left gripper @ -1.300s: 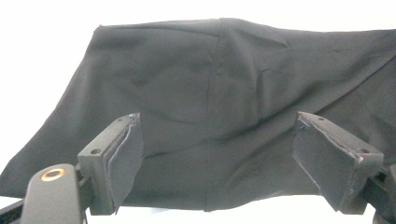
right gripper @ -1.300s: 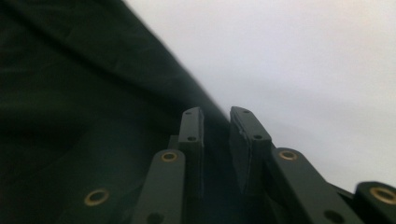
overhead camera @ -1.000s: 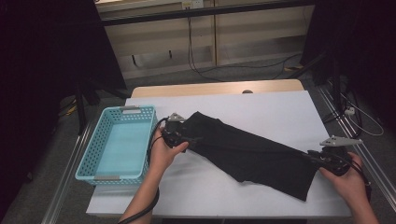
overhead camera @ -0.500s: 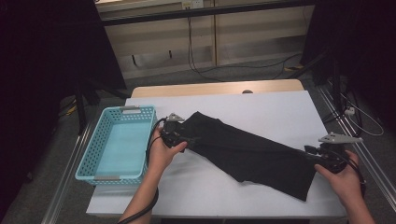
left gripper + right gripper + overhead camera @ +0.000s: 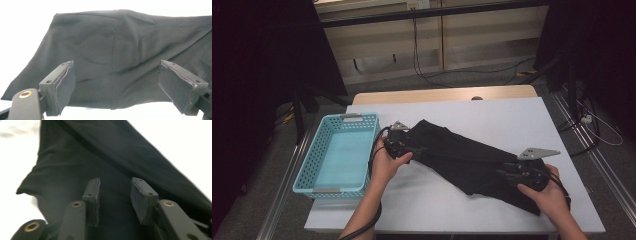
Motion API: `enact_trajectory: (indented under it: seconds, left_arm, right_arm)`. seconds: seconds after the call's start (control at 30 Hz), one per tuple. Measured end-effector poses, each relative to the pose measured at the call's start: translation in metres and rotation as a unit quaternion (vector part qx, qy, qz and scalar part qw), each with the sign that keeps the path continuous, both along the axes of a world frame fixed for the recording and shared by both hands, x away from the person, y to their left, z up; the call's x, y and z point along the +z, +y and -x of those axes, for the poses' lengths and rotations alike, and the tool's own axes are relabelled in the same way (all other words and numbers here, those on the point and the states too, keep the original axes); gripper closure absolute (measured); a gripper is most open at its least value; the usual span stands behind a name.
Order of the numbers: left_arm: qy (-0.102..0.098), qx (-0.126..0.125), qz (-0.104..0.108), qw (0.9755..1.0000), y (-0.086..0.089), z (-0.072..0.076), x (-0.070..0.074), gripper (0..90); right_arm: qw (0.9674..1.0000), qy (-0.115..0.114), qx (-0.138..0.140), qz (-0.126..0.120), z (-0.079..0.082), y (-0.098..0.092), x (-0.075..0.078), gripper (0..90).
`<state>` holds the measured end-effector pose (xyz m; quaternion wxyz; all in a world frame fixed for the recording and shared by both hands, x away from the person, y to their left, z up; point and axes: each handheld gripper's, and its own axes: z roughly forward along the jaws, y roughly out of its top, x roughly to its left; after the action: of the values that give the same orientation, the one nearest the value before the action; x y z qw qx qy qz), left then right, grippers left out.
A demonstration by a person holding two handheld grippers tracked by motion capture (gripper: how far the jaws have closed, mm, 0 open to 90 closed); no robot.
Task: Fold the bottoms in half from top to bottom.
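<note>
Black cloth (image 5: 467,157) is lying creased, slantwise across the bench (image 5: 512,115). Left gripper (image 5: 409,147) is gaping wide; right gripper (image 5: 507,175), narrower, has just been opening, gripping nothing. Basket (image 5: 307,172) is sitting at the left edge.

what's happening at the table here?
A person works a black garment lying stretched at a slant across the white table, a gripper in each hand. The left gripper sits at the garment's upper-left end, jaws wide open with cloth between them but not pinched. The right gripper is over the lower-right end; its jaws have just been opening and grip nothing. A light blue basket stands empty at the left.
</note>
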<state>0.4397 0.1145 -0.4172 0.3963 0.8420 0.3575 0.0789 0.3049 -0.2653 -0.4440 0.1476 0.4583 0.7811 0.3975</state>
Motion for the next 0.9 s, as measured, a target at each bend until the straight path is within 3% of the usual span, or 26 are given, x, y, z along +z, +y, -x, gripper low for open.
enact_trajectory:
  seconds: [0.07, 0.13, 0.17, 0.27, 0.3, 0.4, 0.43, 0.6, 0.7, 0.77, 0.9]
  left_arm:
    - [0.004, 0.006, 0.012, 0.9999, -0.001, 0.0, -0.001, 15.8]
    - [0.007, 0.0, 0.007, 1.0, -0.001, 0.0, -0.003, 15.8]
    - [0.011, 0.004, 0.017, 0.9998, -0.001, 0.0, -0.003, 15.7]
    - [0.013, 0.006, 0.02, 0.9997, -0.002, 0.001, -0.001, 14.8]
    - [0.014, -0.001, 0.018, 0.9997, -0.001, 0.0, 0.0, 13.9]
    - [0.02, 0.0, 0.021, 0.9996, -0.001, 0.0, -0.002, 14.2]
    - [0.023, 0.001, 0.021, 0.9995, 0.0, 0.0, -0.004, 14.2]
    - [0.021, 0.003, 0.01, 0.9997, 0.002, 0.0, -0.006, 14.1]
    - [0.024, 0.008, 0.015, 0.9996, 0.001, 0.001, -0.007, 14.1]
    - [0.026, 0.004, 0.016, 0.9995, 0.001, 0.002, -0.007, 14.1]
    - [0.015, 0.0, 0.012, 0.9998, 0.002, 0.004, -0.001, 14.1]
  right_arm:
    - [0.9999, 0.002, 0.01, -0.004, -0.001, 0.008, -0.002, 63.0]
    - [0.9996, 0.012, 0.023, -0.008, -0.003, 0.014, -0.007, 63.0]
    - [0.9995, 0.016, 0.027, -0.009, -0.004, 0.016, -0.009, 62.9]
    - [0.9989, 0.029, 0.033, -0.017, -0.009, 0.02, -0.018, 63.9]
    - [0.9989, 0.022, 0.037, -0.016, -0.009, 0.021, -0.019, 65.0]
    - [0.9981, 0.003, 0.053, 0.03, -0.006, 0.029, -0.017, 65.8]
    - [0.998, -0.002, 0.053, 0.034, -0.005, 0.03, -0.018, 66.6]
    - [0.9975, 0.005, 0.059, 0.039, -0.001, 0.032, -0.015, 75.3]
    - [0.9961, 0.006, 0.073, 0.05, 0.001, 0.034, -0.012, 82.8]
    - [0.9962, 0.013, 0.078, 0.037, 0.005, 0.036, -0.013, 89.9]
    - [0.995, 0.015, 0.088, 0.046, 0.011, 0.037, -0.011, 90.0]
